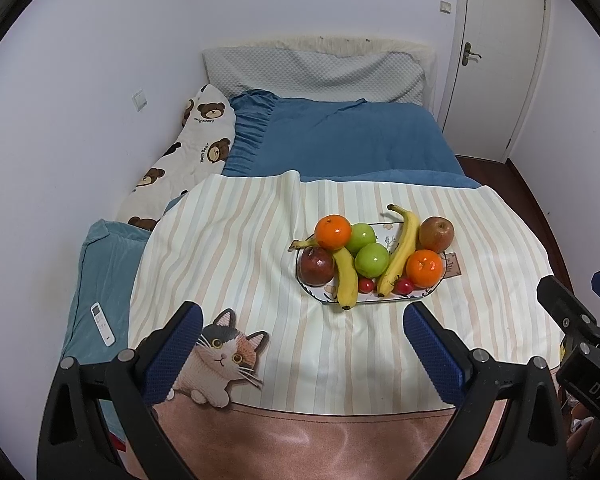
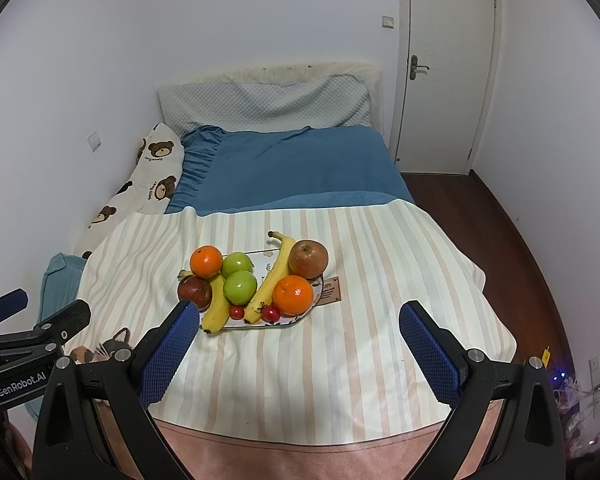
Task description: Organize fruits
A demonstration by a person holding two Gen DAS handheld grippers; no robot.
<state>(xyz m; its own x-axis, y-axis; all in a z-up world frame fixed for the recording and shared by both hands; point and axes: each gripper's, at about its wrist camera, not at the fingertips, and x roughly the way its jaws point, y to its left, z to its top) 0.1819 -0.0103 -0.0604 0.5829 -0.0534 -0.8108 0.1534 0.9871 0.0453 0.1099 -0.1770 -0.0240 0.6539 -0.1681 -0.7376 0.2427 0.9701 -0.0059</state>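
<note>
A patterned plate on a striped blanket holds two oranges, two green apples, two red apples, two bananas and two small red fruits. My left gripper stands open just short of the plate, nothing between its fingers. My right gripper is also open, in front of the plate and empty. Each gripper shows at the edge of the other's view.
The striped blanket with a cat picture covers a bed with blue bedding. A bear-print pillow and a white remote lie at the left. A brown label sits right of the plate. A door stands at the back right.
</note>
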